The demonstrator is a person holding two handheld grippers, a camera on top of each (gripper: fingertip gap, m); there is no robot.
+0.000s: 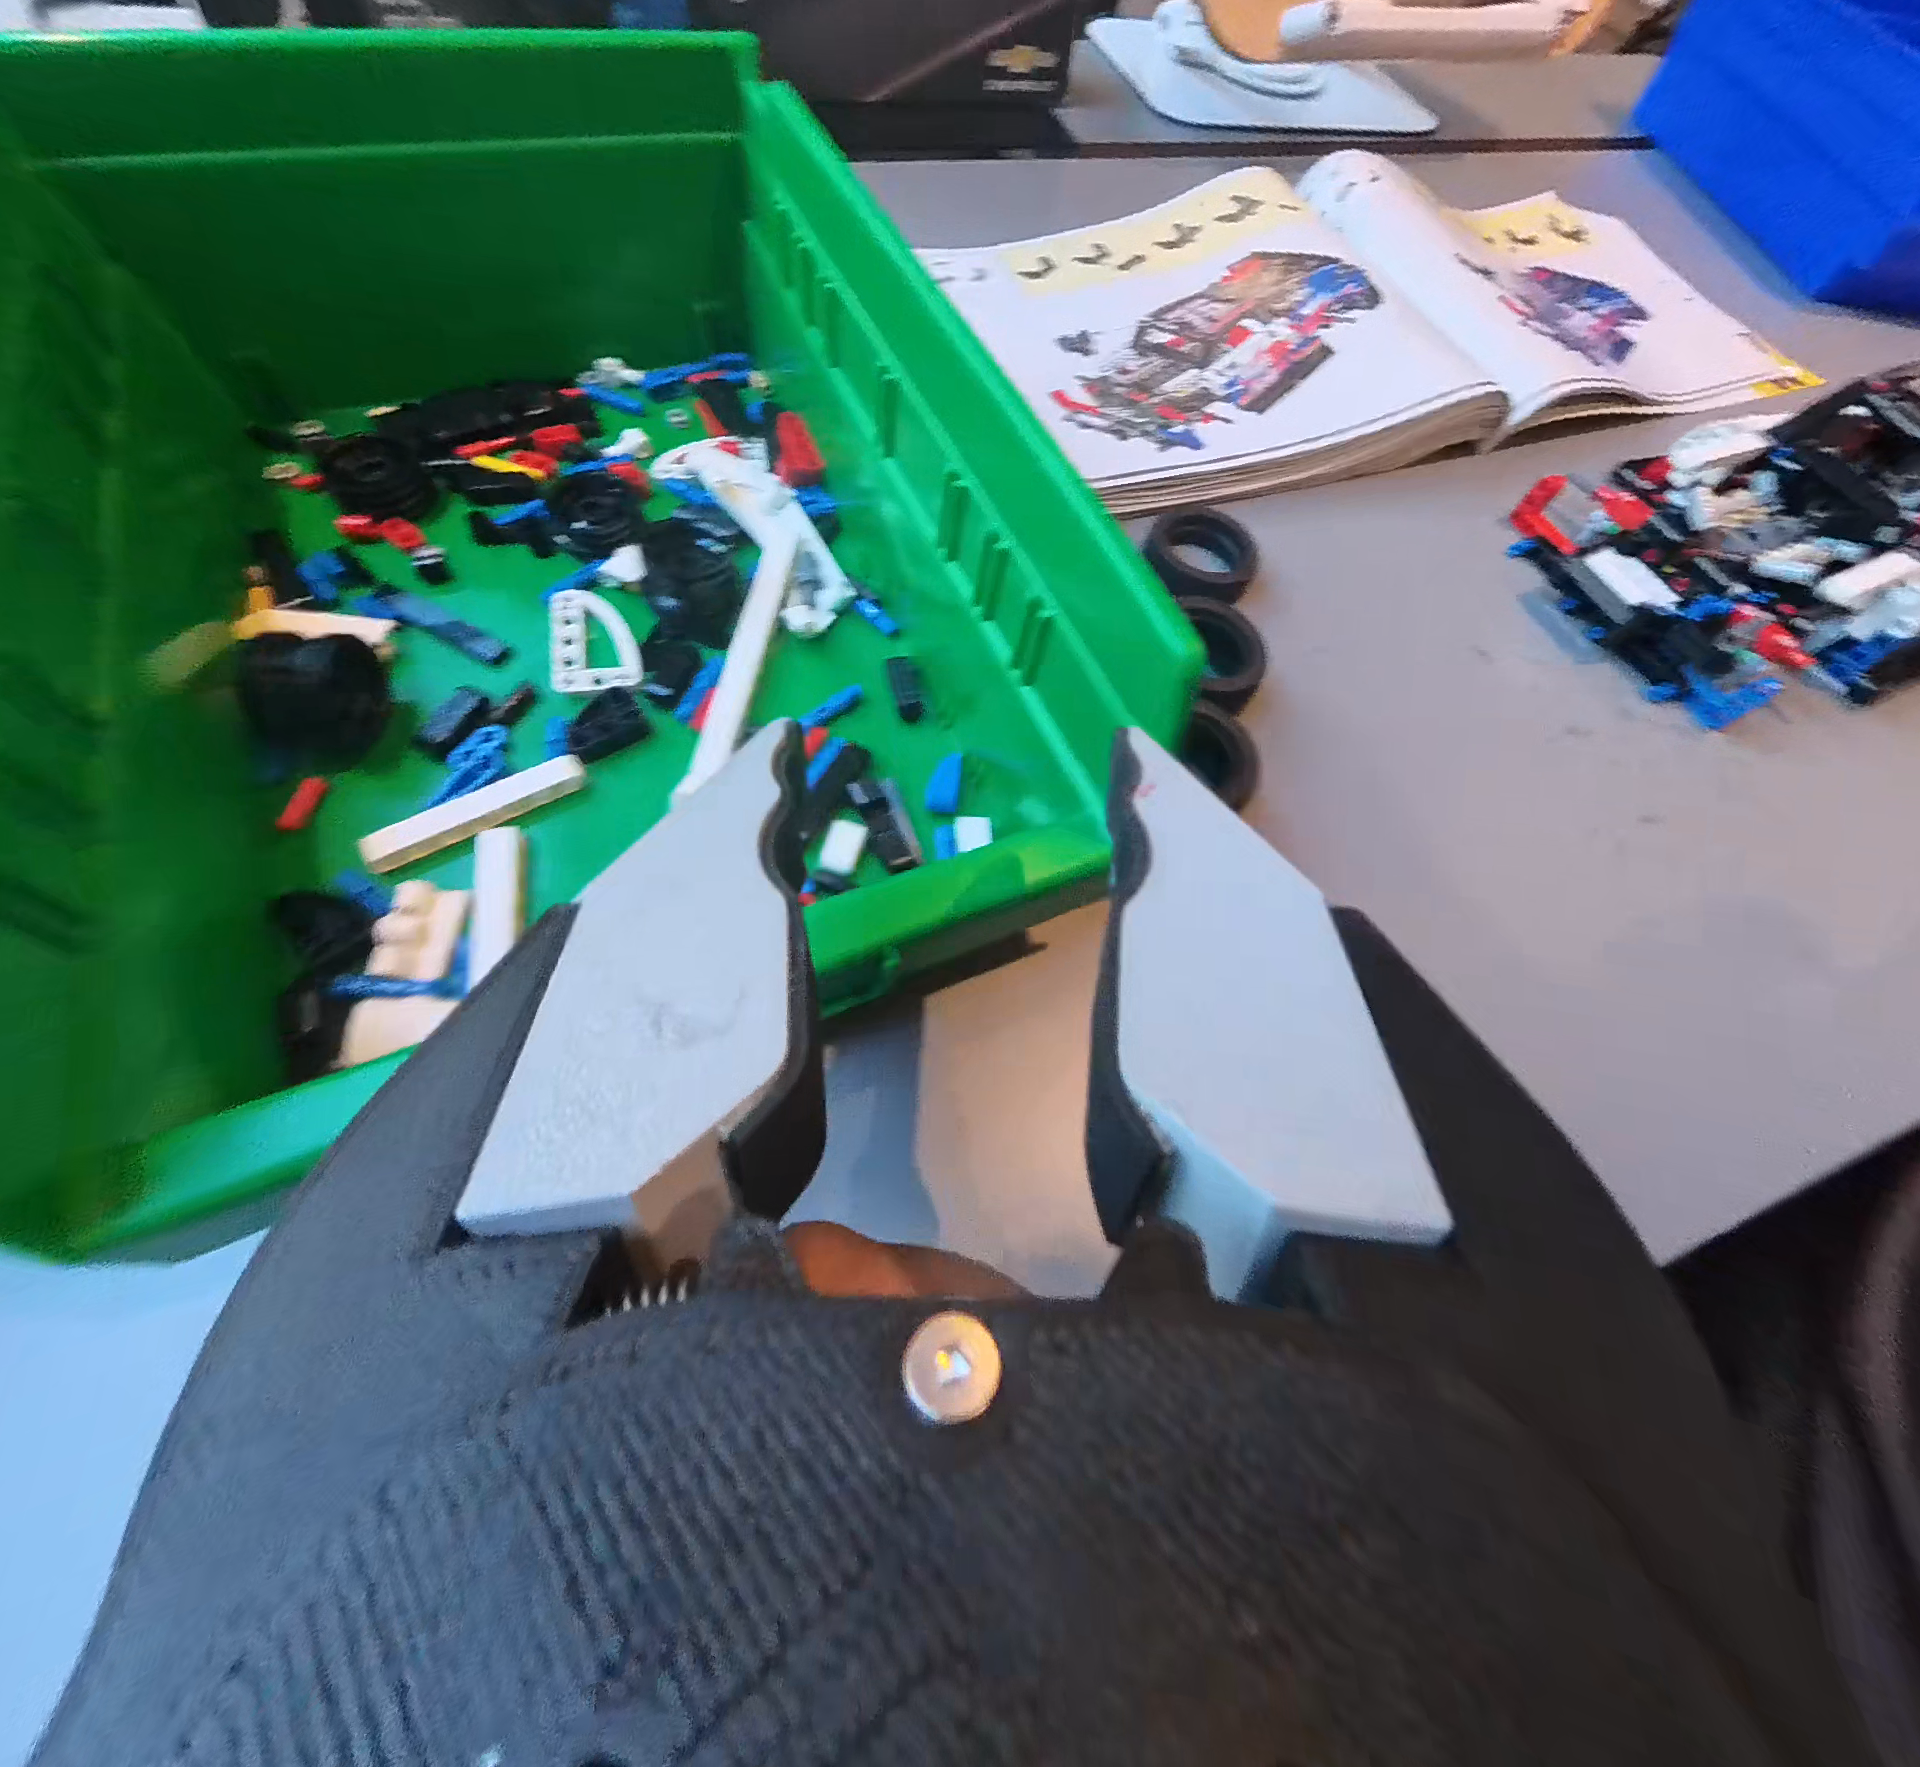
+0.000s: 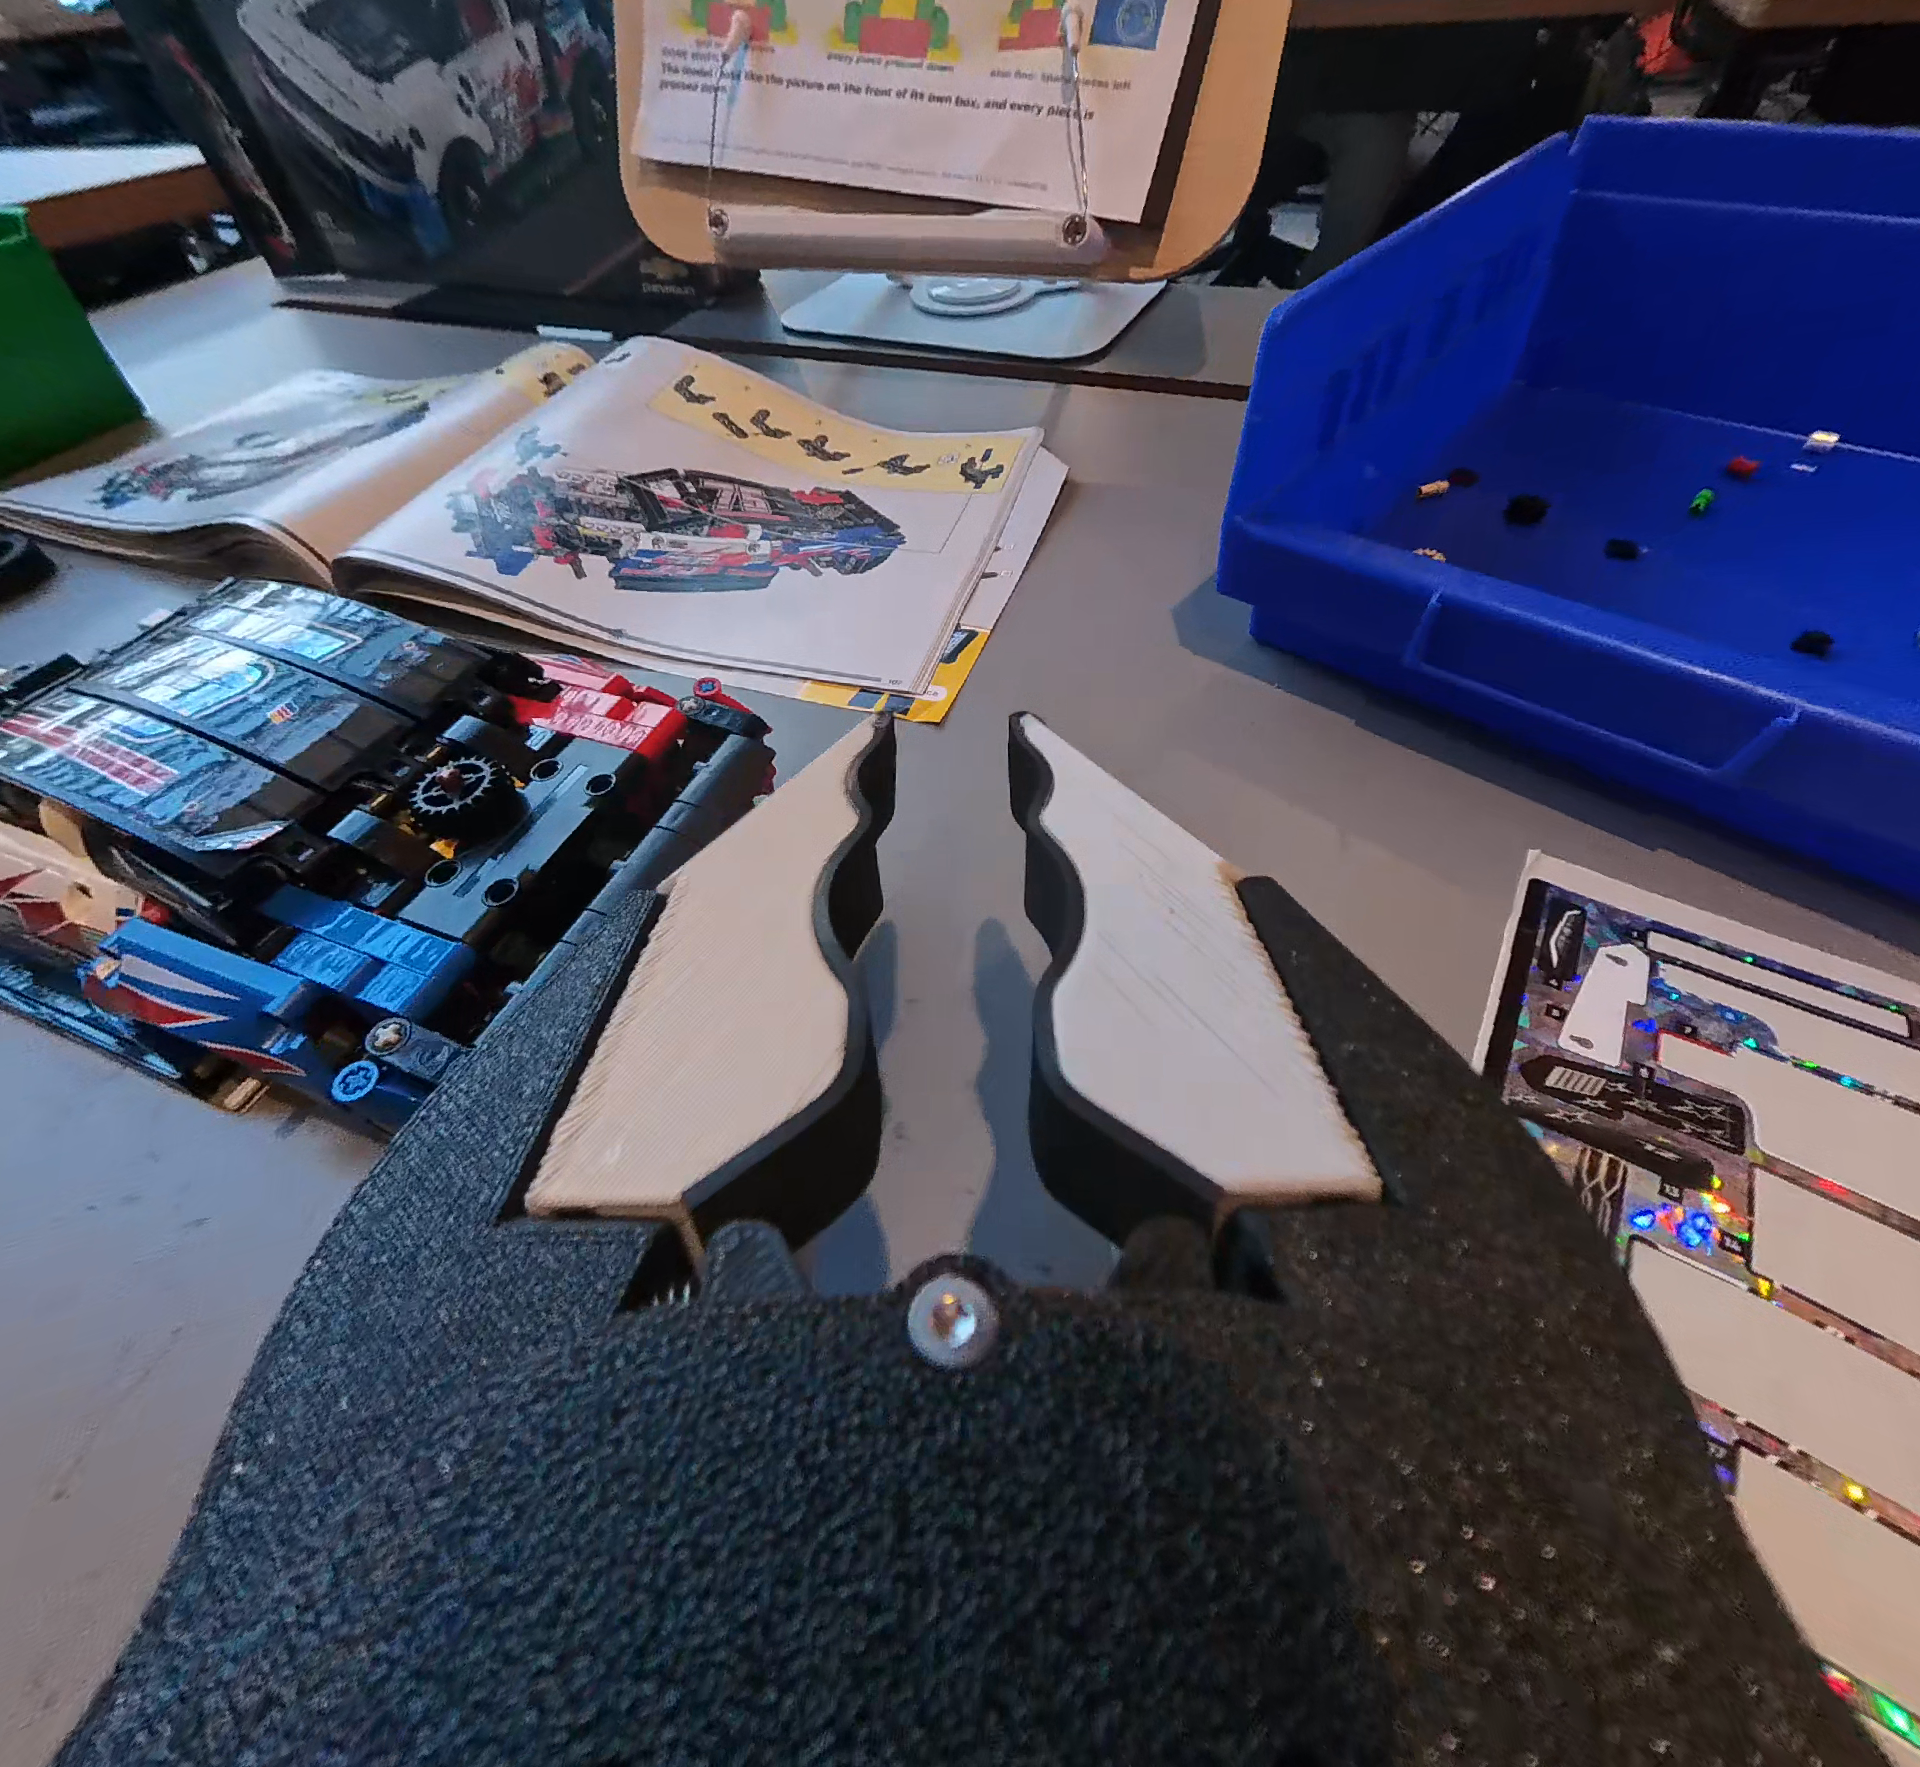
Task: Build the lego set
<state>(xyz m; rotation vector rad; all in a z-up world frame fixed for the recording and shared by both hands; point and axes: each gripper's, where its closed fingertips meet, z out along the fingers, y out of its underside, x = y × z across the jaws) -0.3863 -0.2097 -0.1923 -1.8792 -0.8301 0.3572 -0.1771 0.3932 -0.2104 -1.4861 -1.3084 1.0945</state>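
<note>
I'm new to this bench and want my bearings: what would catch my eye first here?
First, the green bin on the left, its floor strewn with loose lego pieces, with the open left gripper at its near corner. Next, the half-built lego car left of the open, empty right gripper, with the open instruction booklet behind it. A nearly empty blue bin sits right.

Indoor light, fairly even. Left view motion-blurred, esp. the green bin (image 1: 935, 429) and beyond. Right view sharper; glare on sticker sheet (image 2: 1714, 1187); wide-angle bending at edges.
</note>
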